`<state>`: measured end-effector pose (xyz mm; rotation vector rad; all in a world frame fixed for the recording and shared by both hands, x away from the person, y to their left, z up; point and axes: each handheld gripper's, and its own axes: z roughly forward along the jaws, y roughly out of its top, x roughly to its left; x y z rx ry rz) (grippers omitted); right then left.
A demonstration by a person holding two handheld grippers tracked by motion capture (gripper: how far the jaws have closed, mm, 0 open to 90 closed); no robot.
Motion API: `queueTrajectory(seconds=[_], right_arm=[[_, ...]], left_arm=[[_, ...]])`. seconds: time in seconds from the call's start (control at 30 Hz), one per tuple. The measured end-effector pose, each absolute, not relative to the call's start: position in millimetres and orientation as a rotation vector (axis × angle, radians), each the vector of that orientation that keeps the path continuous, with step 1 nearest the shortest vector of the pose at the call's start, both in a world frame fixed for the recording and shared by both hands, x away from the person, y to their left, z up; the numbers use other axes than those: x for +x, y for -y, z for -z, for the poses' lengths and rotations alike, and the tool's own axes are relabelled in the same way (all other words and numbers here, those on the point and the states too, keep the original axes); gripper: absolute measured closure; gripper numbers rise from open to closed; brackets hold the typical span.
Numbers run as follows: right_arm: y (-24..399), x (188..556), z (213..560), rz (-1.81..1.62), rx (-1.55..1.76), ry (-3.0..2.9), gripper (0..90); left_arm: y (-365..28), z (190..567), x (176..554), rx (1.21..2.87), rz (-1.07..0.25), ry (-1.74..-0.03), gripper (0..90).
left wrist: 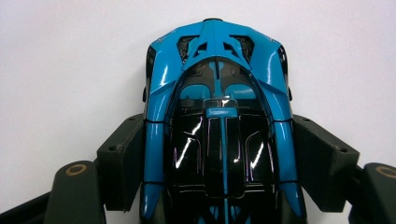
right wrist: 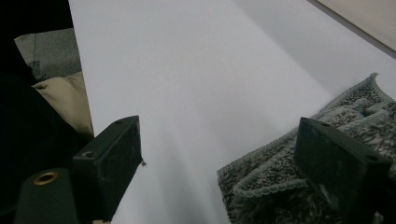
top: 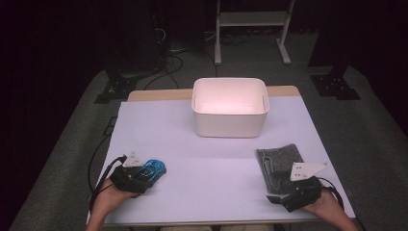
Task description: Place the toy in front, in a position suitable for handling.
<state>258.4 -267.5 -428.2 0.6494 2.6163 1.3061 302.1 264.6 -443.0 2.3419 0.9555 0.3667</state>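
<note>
Left gripper (left wrist: 219,154) clamped on glossy blue-and-black toy car (left wrist: 219,116); right gripper (right wrist: 224,163) spread wide beside grey looped cloth (right wrist: 303,177) — empty white plastic tub (top: 230,126) well beyond.

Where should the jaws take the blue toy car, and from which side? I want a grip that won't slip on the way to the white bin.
Grip the blue toy car across its flat, parallel flanks at mid-body, coming in lengthwise from one end. The left gripper already straddles it this way, pads against both sides.

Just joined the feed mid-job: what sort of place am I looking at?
Probably a recording studio or lab, not a home: a white-covered table in a dark room, black stand bases and loose cables on grey carpet.
</note>
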Motion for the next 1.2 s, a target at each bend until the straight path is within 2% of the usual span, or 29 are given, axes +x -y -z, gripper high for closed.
queueTrajectory(seconds=[1.2], right_arm=[[267.5, 259.1, 427.7, -1.318, 0.65, -2.611, 13.8]], left_arm=[[-264.1, 438.8, 301.0, 2.378, -0.364, -0.938, 25.8]])
